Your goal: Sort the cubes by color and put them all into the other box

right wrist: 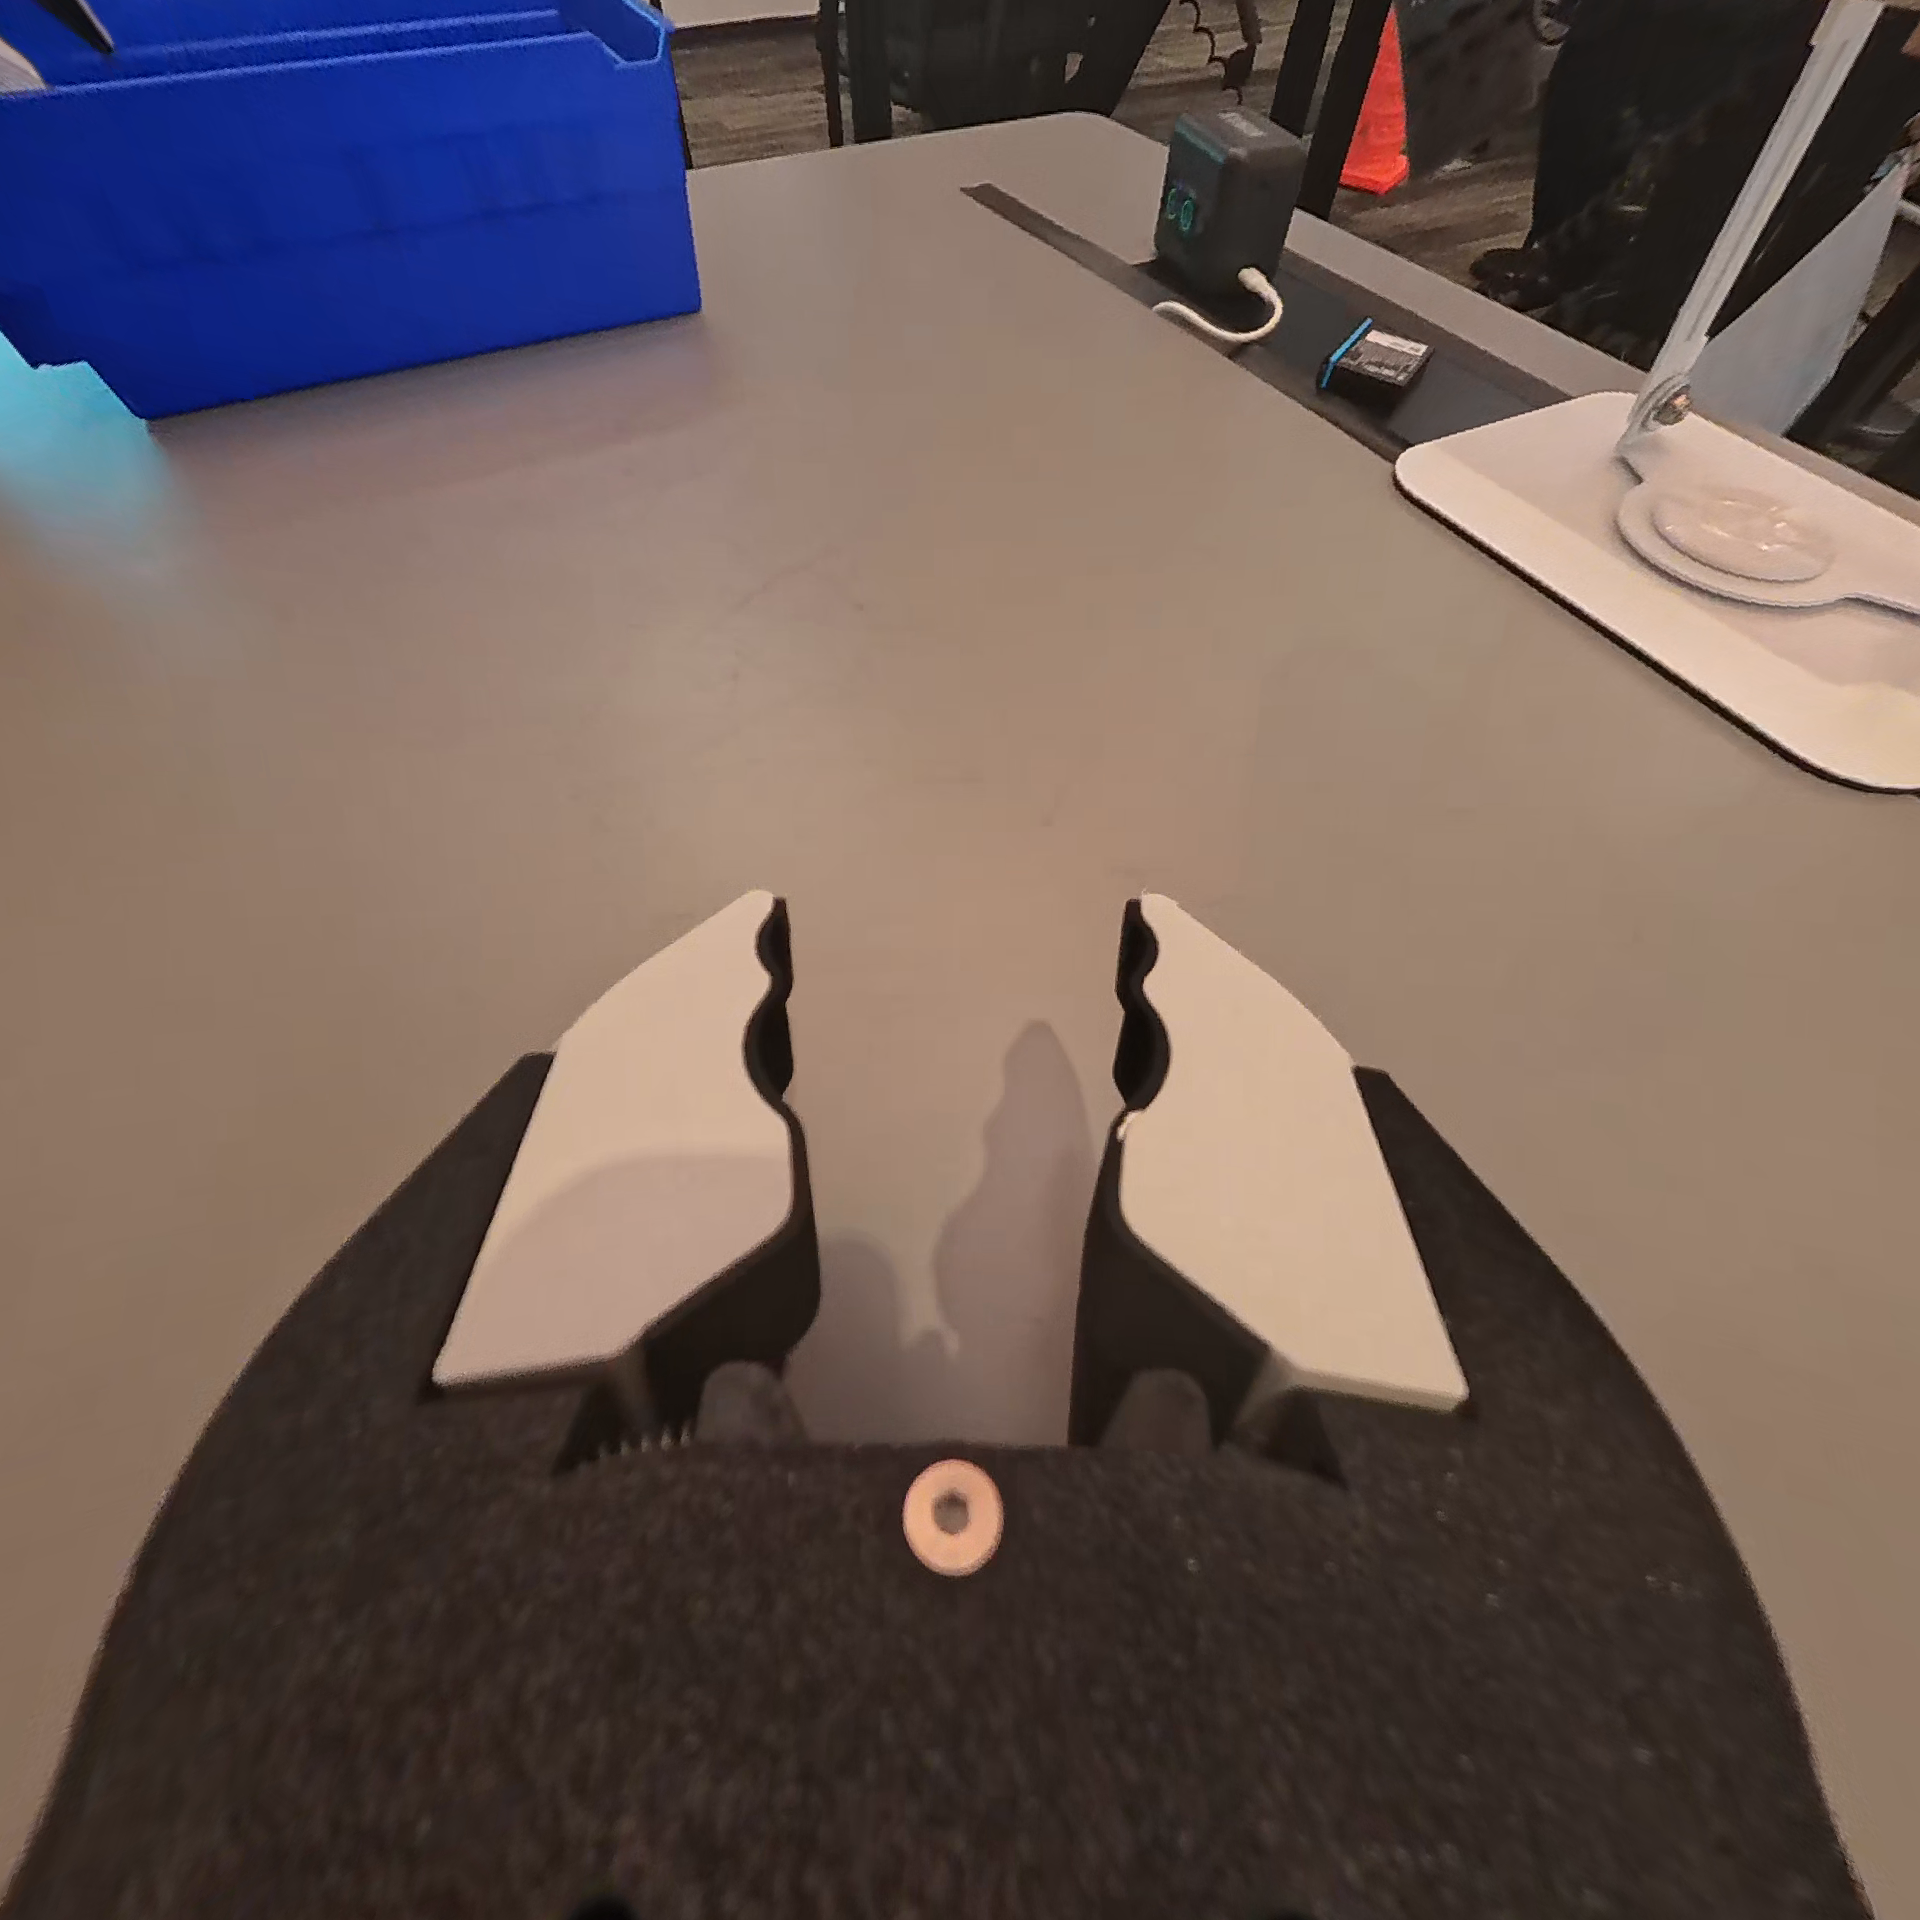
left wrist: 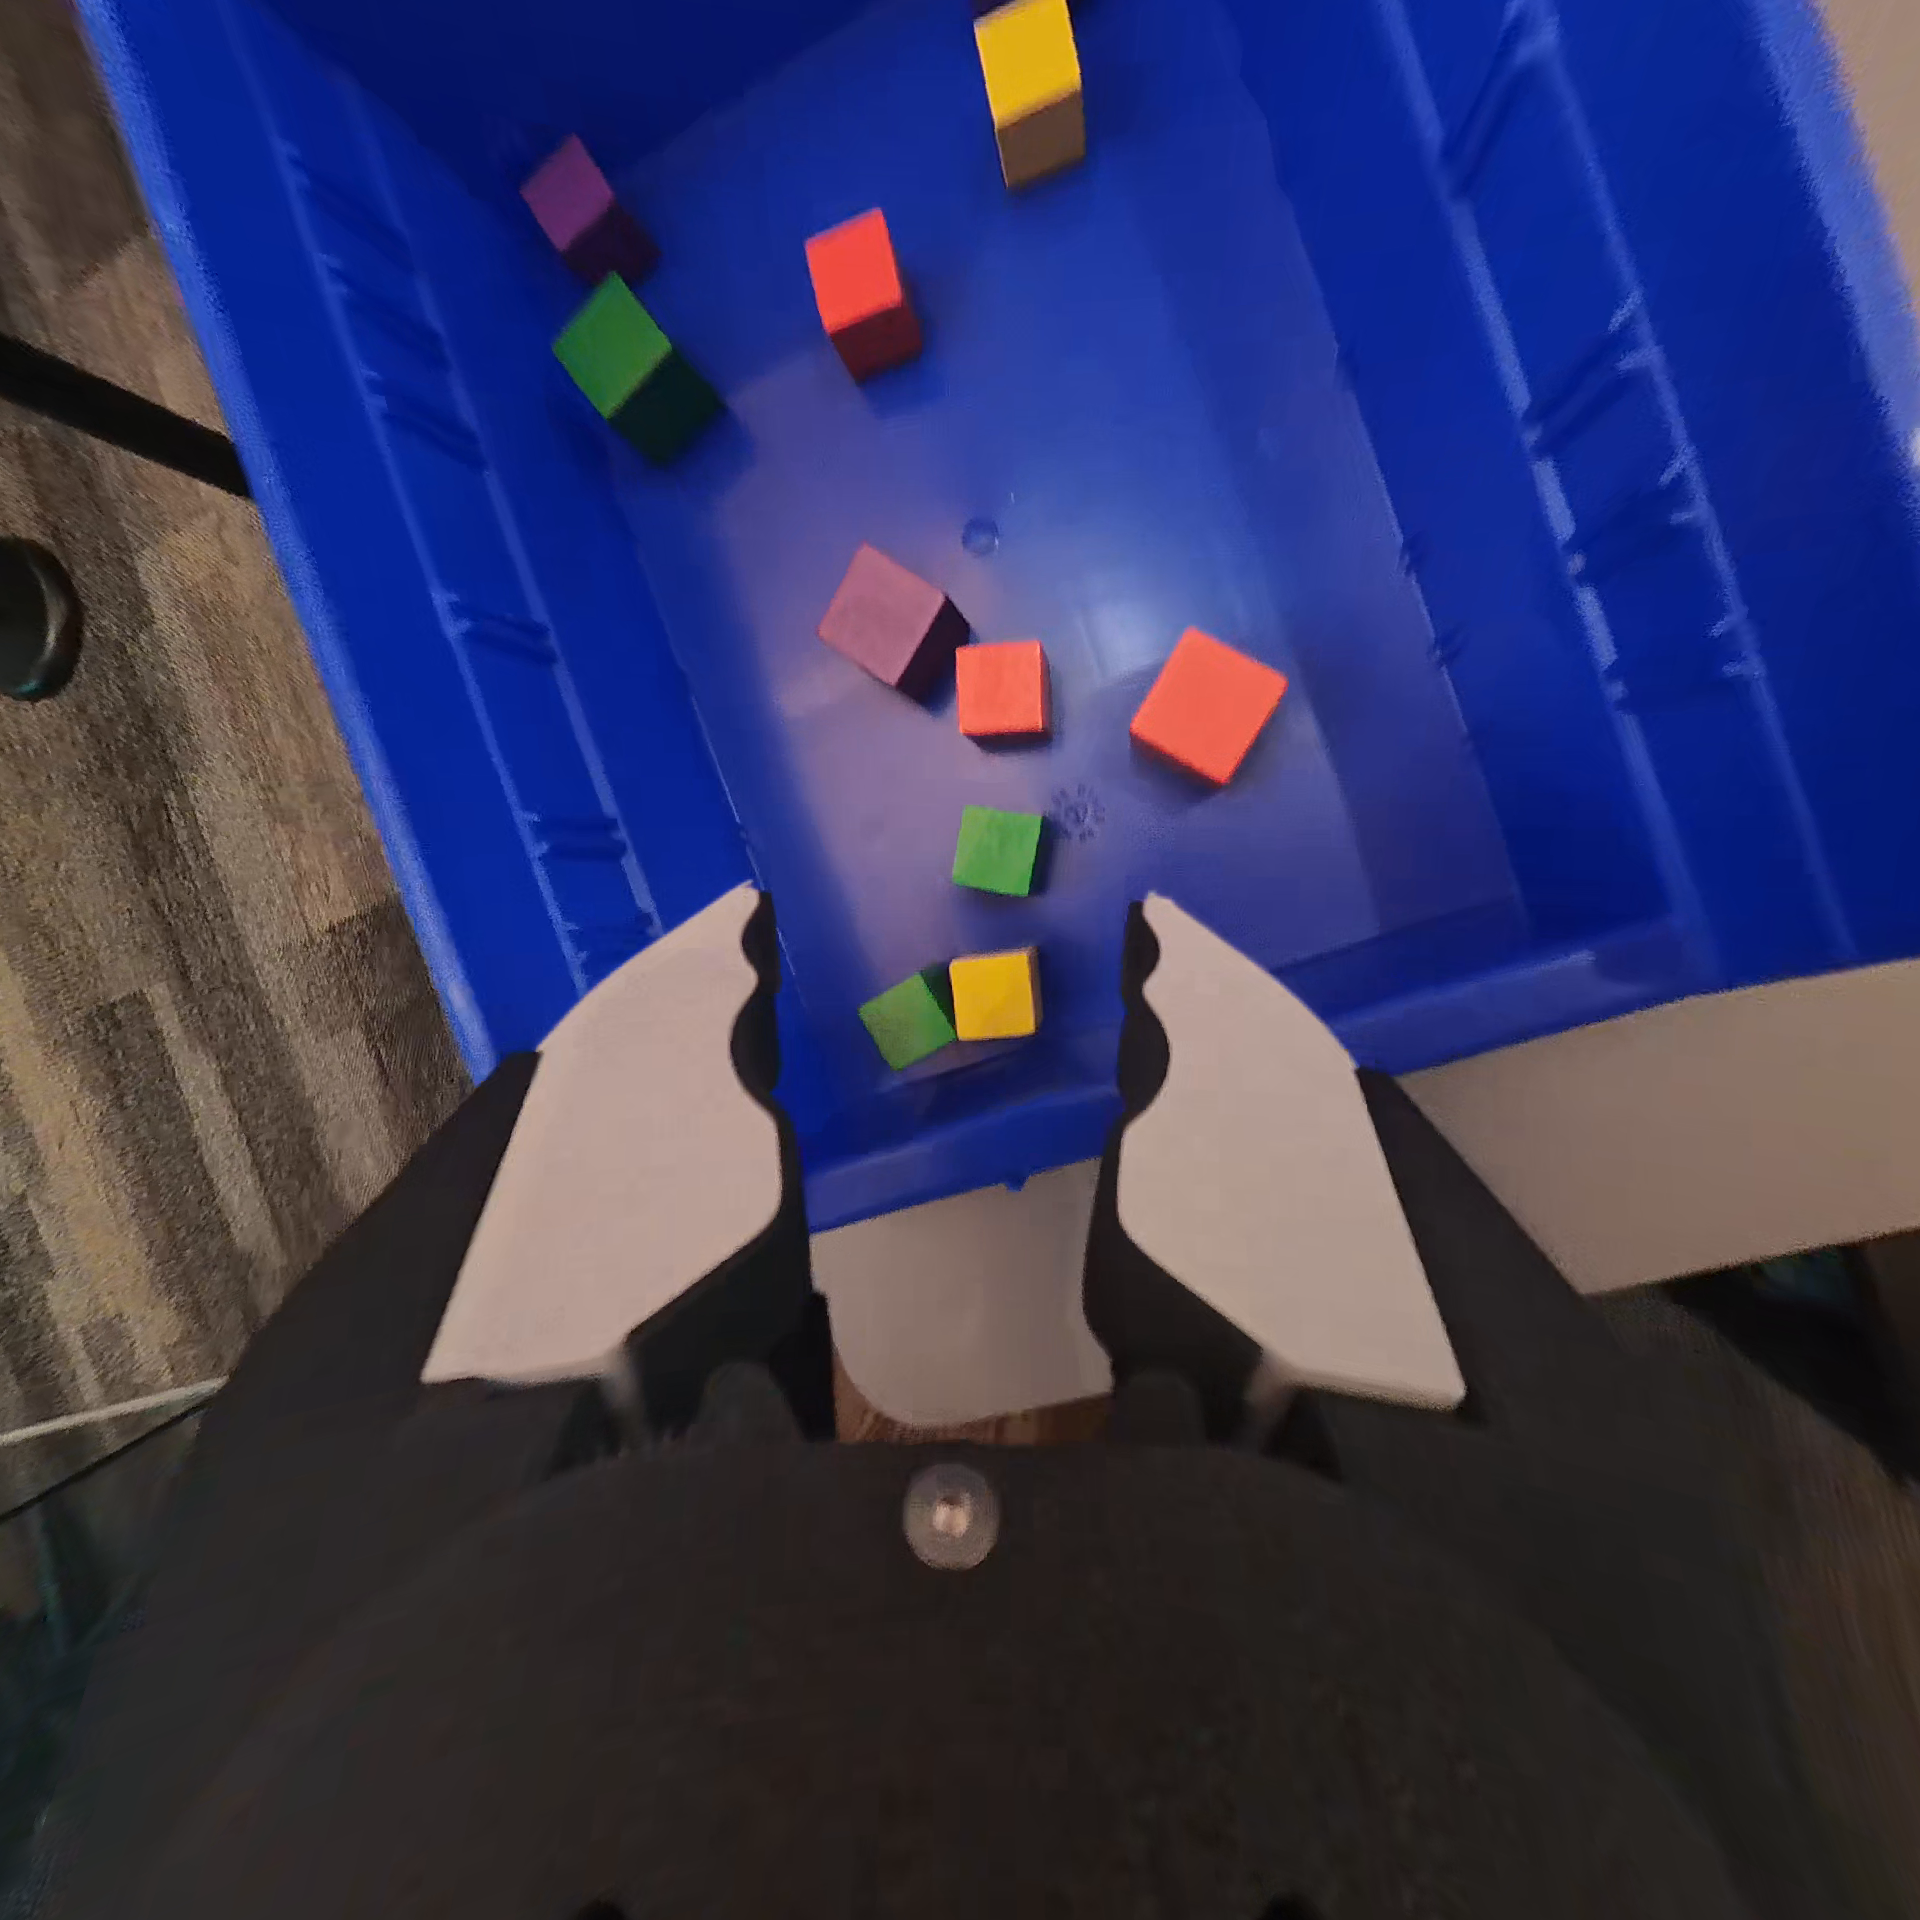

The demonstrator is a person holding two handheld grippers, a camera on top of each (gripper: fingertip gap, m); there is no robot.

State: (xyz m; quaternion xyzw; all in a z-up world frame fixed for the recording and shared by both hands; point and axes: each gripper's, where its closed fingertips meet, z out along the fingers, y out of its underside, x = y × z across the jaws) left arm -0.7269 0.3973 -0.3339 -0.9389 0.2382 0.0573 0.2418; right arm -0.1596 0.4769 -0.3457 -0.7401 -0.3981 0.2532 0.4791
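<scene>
Even, moderately bright indoor light from above. A soft glare patch lies on the blue box floor ahead of the left tongs. The right tongs cast soft double shadows on the tabletop between them. Wide-angle bending and motion blur grow toward the edges, strongest in the left wrist view.

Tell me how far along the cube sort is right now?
Little looks done: the cubes lie mixed by colour in the blue box, such as the yellow cube touching a green cube. Nothing is in hand; the left gripper hangs open above that pair, and the right gripper is open over bare table. Sorting and transfer remain.
</scene>
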